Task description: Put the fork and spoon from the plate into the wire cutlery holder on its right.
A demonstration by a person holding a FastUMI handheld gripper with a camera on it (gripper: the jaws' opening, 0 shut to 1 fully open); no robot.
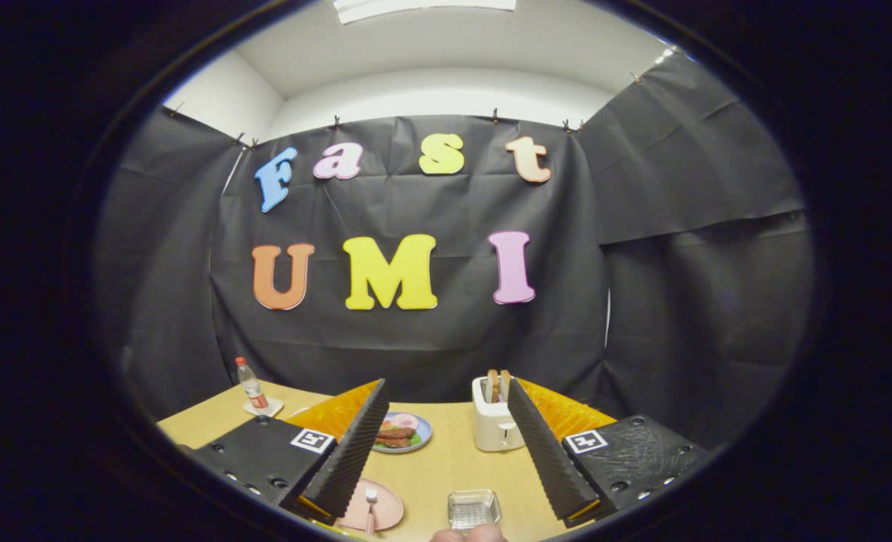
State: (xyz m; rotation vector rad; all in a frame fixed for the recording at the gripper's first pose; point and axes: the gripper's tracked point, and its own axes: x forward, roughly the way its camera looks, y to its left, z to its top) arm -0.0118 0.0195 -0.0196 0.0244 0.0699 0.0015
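While the gripper (446,444) hangs above the near part of the table, this is how things stand, left to right:

Bottle: a small clear bottle (251,385) with a red cap and a red label stands upright on a pale coaster (263,409) at the far left of the wooden table (446,467), well beyond the left finger.

Left finger: its ribbed pad (351,452) faces inward and hides part of the pink plate.

Pink plate: the plate (380,508) lies on the table near the left finger's tip, partly under it.

Fork: a pale fork (371,504) lies on the pink plate, tines toward the far wall, handle toward the viewer.

Spoon: I cannot make it out; the finger may cover it.

Blue plate: a second plate (409,433) with food on it, brown slices on green leaves, sits farther back, just beside the left finger.

Gripper state: the fingers stand spread wide apart with bare tabletop between them, pinching nothing.

Wire cutlery holder: the small mesh holder (473,510) sits on the table to the right of the pink plate, apart from it, between the two fingers and nearer the right one.

Hand: a bit of a person's hand (467,534) shows just this side of the holder.

Toaster: a white toaster (495,421) with two slices of bread standing in its slots sits farther back, against the right finger's line.

Right finger: its ribbed pad (547,452) faces inward, touching nothing.
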